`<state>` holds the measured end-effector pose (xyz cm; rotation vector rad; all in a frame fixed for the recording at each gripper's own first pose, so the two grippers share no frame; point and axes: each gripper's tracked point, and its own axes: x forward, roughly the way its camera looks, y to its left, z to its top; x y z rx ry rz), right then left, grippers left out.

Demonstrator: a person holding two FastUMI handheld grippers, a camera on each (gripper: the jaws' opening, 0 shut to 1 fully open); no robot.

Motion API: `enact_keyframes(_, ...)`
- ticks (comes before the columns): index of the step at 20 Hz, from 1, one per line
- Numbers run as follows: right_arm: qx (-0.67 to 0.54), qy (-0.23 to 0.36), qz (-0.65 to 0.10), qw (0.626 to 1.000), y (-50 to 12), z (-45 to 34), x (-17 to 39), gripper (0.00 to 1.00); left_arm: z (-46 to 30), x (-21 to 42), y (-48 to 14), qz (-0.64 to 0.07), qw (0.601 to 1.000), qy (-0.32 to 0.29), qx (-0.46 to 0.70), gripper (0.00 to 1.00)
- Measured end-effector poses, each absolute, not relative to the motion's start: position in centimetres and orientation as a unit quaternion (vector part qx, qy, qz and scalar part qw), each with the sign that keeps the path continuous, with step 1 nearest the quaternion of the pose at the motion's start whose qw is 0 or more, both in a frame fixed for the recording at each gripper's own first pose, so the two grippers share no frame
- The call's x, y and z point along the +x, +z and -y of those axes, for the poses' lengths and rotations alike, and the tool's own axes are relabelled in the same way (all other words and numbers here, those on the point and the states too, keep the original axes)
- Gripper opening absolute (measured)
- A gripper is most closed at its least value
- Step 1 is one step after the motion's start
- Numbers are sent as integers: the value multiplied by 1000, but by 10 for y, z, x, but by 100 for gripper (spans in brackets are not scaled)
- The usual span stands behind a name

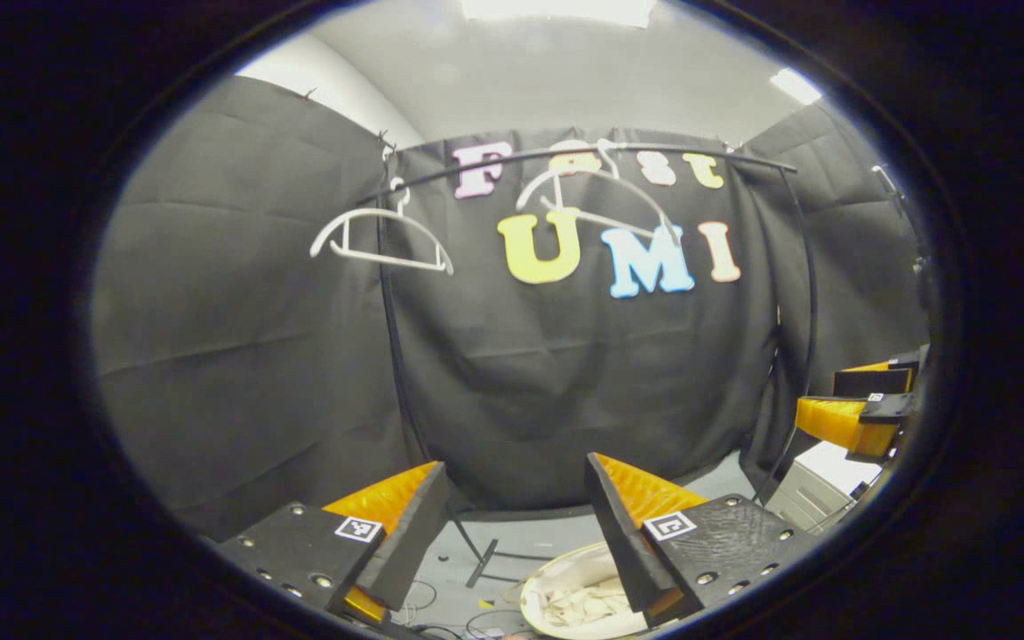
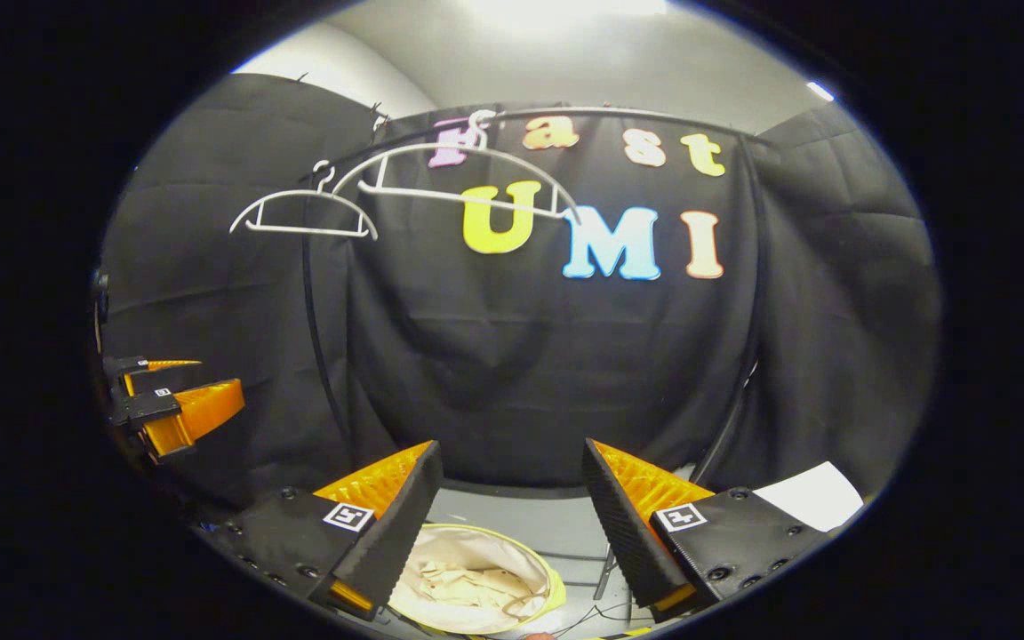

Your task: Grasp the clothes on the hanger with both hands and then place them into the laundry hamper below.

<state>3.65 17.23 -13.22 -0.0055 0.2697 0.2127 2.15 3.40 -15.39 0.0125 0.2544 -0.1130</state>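
— Down in the hamper [image 2: 476,582], by its near rim, lay the clothes [image 2: 468,578]; both hangers [image 1: 380,238] hung bare on the rail [image 1: 583,153].
— And the claws?
— Left claw [image 1: 512,524] and right claw [image 2: 508,524] gaped wide, holding nothing.
— How would the fabric handle?
— Soft, light, limp, I'd judge; pinch a bunched fold.

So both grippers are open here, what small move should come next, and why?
Probably just draw both back: the hangers on the rail are bare, cloth already lies in the hamper, and the left gripper and right gripper are open and empty.
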Motion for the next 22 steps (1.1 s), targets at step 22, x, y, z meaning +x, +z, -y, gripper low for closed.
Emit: enact_keyframes(22, 15, 20, 22, 999, 7, -92, -17, 97, -66, -1, -17, -8, 1000, -27, 0, 90)
